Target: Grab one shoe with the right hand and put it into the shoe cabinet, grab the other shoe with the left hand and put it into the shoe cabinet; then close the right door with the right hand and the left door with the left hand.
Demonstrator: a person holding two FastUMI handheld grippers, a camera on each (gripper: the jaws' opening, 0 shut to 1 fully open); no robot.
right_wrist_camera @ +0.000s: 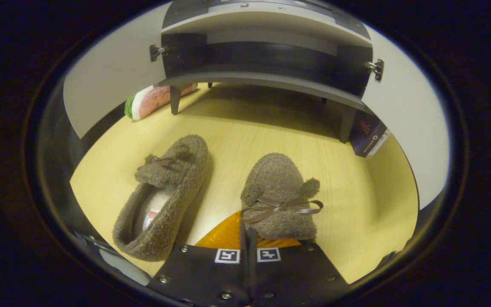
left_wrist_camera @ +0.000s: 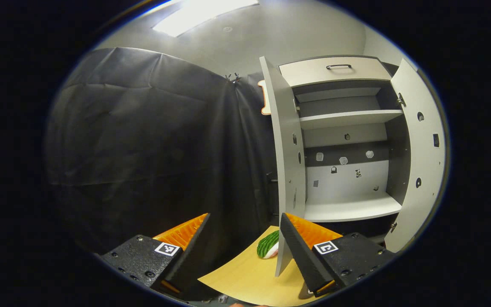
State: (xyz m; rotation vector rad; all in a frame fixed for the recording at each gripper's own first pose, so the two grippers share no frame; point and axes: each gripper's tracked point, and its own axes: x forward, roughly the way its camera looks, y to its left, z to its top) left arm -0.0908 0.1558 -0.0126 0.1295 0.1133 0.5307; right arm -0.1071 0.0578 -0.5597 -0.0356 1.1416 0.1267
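The right tongs (right_wrist_camera: pixel 247 238) are closed together at the heel of one fuzzy brown shoe (right_wrist_camera: pixel 277 198); whether it is pinched cannot be told. A second shoe (right_wrist_camera: pixel 164 196) lies beside it on the counter (right_wrist_camera: pixel 356 187). The left tongs (left_wrist_camera: pixel 245 243) are spread apart before the cabinet (left_wrist_camera: pixel 348 140), whose two doors stand open. No writing can be read.

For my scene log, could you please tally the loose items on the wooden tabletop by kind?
Brown fuzzy slippers: 2, left slipper and right slipper
Watermelon-slice toy: 1
Dark packet by the shoe cabinet leg: 1
Total: 4
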